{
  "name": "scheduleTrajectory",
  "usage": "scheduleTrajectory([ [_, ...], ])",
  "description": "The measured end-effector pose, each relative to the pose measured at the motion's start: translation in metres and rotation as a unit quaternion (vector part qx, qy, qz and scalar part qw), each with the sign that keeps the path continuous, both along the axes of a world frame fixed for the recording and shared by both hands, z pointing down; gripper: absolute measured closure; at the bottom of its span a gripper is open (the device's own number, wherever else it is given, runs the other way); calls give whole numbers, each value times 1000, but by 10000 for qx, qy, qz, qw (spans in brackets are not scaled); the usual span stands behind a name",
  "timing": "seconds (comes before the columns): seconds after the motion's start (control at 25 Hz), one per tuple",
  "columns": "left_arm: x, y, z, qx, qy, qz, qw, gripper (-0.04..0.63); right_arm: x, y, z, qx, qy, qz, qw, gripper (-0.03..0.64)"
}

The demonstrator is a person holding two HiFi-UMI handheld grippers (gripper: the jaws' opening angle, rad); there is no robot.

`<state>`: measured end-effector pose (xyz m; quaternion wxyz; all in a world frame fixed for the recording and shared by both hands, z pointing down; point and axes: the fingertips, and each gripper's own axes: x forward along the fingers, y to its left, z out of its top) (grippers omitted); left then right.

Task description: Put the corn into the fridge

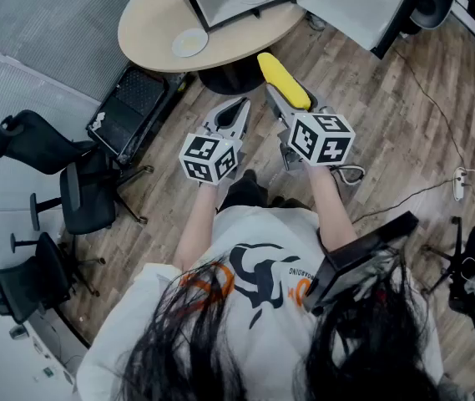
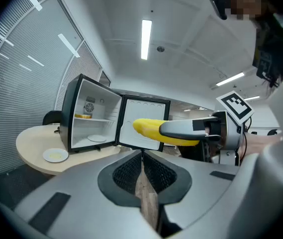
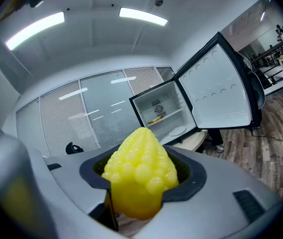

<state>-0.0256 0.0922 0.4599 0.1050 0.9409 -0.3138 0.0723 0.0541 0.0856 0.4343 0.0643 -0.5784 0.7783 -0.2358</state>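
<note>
Yellow knobbly corn [image 3: 140, 176] tapers to a blunt tip.

A: Do we read any lettering here?
B: Only on the person's shirt [image 1: 254, 232]: a curved line of small dark letters, too small for us to make out. Elsewhere we read nothing.

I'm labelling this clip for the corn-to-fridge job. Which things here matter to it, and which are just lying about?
In the job:
corn, clamped in the right hand-held gripper
open fridge on the round table

Lying about:
small plate on that table
office chairs
left hand-held gripper, shut and empty
</note>
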Motion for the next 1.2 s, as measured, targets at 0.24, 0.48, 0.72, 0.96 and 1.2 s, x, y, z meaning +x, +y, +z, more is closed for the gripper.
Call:
scheduleTrajectory([
  [0.24, 2, -6, 3, -9, 2, -26, 10000, 583, 2, -5, 3, 27, -101, -6, 9999, 364],
  [0.48, 10, -12, 4, -17, -11, -20, 10000, 583, 12, -12, 2, 66, -241, 12, 9997, 364],
  [0.72, 10, -19, 1, -6, 2, -62, 10000, 583, 13, -19, 6, -16, -68, -35, 10000, 364],
  [0.96, 9, -34, 0, -6, 48, -125, 9999, 583, 9, -35, 11, -67, 51, -121, 9999, 364],
  [1.2, 6, -69, 2, -56, 98, -221, 9997, 583, 9, -70, 16, -156, 111, -201, 9996, 364],
])
